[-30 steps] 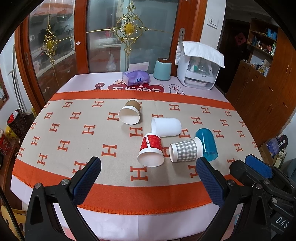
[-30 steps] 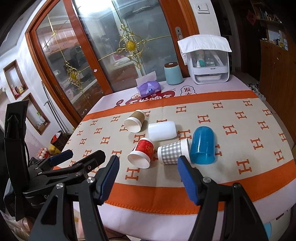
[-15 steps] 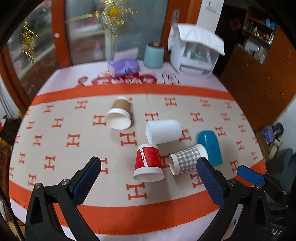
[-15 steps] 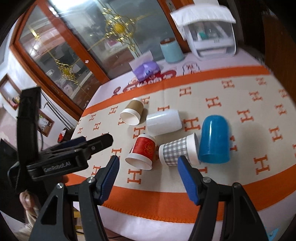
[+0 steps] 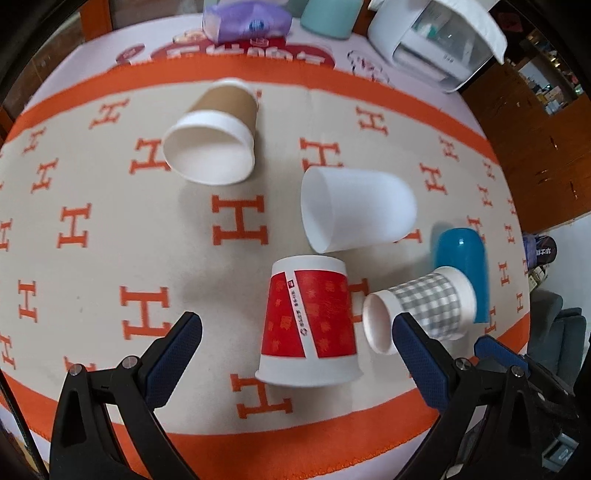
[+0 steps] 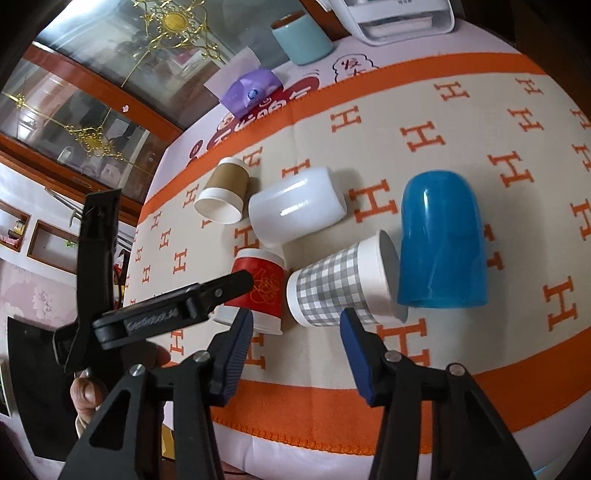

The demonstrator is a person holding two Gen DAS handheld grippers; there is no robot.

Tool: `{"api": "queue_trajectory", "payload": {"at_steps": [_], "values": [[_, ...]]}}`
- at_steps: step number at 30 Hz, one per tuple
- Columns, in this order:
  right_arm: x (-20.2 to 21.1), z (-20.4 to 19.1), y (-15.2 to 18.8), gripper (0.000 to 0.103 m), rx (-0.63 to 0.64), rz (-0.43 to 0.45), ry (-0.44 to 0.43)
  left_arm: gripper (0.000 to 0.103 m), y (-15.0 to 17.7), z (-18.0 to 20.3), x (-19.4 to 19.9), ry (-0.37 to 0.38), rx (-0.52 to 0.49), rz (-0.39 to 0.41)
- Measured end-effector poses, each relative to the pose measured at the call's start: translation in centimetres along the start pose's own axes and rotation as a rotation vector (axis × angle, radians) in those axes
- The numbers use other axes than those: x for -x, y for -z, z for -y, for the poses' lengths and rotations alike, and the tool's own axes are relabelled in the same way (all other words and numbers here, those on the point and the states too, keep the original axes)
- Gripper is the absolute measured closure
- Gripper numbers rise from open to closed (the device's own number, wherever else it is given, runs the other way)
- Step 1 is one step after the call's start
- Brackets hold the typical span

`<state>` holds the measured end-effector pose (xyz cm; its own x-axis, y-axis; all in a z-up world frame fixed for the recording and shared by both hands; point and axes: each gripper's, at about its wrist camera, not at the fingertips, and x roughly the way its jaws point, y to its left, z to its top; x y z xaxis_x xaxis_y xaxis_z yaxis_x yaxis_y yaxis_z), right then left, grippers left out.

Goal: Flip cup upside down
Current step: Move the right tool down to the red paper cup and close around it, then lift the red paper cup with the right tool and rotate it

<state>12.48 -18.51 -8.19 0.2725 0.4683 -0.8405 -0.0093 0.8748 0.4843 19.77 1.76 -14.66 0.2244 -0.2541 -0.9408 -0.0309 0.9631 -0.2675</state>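
Several cups lie on their sides on the orange and beige cloth. A red paper cup (image 5: 308,325) lies just ahead of my left gripper (image 5: 295,343), which is open and empty, its pads on either side of the cup without touching. A grey checked cup (image 5: 424,308), a blue plastic cup (image 5: 461,266), a white plastic cup (image 5: 356,210) and a brown paper cup (image 5: 214,136) lie around it. My right gripper (image 6: 295,332) is open and empty, close to the checked cup (image 6: 336,288) and beside the red cup (image 6: 258,291). The blue cup (image 6: 441,240) lies to its right.
A purple tissue pack (image 5: 245,20), a teal canister (image 5: 328,16) and a white appliance (image 5: 436,40) stand at the table's far side. The table's near edge (image 6: 314,443) lies under the grippers. The left gripper body (image 6: 162,314) shows in the right wrist view.
Both grippers have moved forward and down toward the cups, which now look much bigger. The cups have not moved. Both grippers stay open.
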Motion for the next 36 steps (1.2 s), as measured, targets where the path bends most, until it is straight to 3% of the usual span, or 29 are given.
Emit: {"api": "queue_trajectory", "payload": {"at_steps": [2, 7, 13, 15, 25, 31, 36], "values": [[-0.2, 0.0, 0.2, 0.054, -0.003, -0.009, 0.000, 0.002, -0.2, 0.0, -0.8, -0.005, 0.003, -0.019], [-0.6, 0.4, 0.5, 0.054, -0.011, -0.024, 0.001, 0.013, -0.8, 0.6, -2.7, -0.026, -0.028, -0.076], [-0.8, 0.7, 0.8, 0.054, -0.020, -0.030, 0.000, 0.033, -1.0, 0.9, -4.2, -0.019, -0.020, -0.122], [-0.8, 0.7, 0.8, 0.054, -0.022, -0.030, -0.001, 0.044, -0.9, 0.9, -4.5, -0.013, -0.015, -0.136], [0.1, 0.5, 1.9, 0.054, -0.011, -0.013, -0.014, 0.045, 0.4, -0.2, -1.1, 0.004, 0.020, -0.092], [-0.2, 0.5, 3.8, 0.054, -0.006, -0.030, -0.017, 0.045, 4.0, -0.3, 2.4, -0.009, 0.036, -0.036], [-1.4, 1.0, 5.5, 0.054, -0.009, -0.058, 0.006, 0.044, 8.5, -0.4, 2.2, 0.017, 0.087, -0.055]]}}
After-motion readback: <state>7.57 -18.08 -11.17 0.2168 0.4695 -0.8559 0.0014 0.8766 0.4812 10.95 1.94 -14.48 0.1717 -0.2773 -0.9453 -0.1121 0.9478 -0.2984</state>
